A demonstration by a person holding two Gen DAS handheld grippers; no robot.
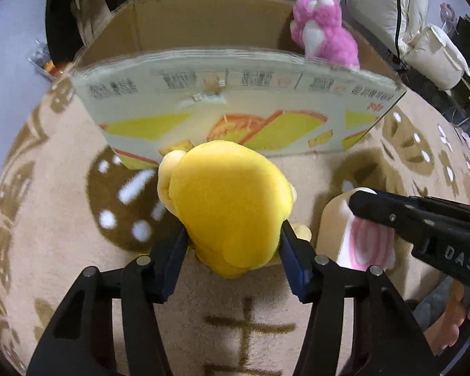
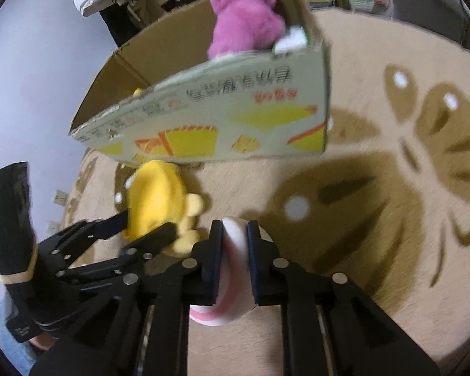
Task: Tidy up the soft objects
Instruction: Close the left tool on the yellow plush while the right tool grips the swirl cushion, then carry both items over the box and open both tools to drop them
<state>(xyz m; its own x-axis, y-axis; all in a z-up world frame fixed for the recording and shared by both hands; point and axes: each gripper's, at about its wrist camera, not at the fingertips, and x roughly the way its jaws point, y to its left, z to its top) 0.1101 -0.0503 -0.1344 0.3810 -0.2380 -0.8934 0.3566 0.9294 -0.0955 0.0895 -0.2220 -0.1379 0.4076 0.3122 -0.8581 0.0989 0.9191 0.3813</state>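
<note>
Two grips confirmed: left gripper [image 1: 233, 244] clamps yellow plush toy [image 1: 228, 206] on carpet [image 1: 62, 188]; right gripper [image 2: 234, 250] pinches pink-white swirl cushion [image 2: 232, 244]. Cardboard box [image 1: 235, 106] at 12 o'clock, pink plush [image 1: 324, 33] inside.

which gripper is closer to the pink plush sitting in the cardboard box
Right, though only slightly. The right gripper clamps the pink-swirl cushion below the pink plush; the left gripper clamps the yellow plush further along the box.

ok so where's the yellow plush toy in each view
left wrist: yellow plush toy sits centre frame, squeezed in the left claw.
right wrist: it lies lower left, with that claw coming in from the left.
shared landmark: the cardboard box just behind it.
</note>
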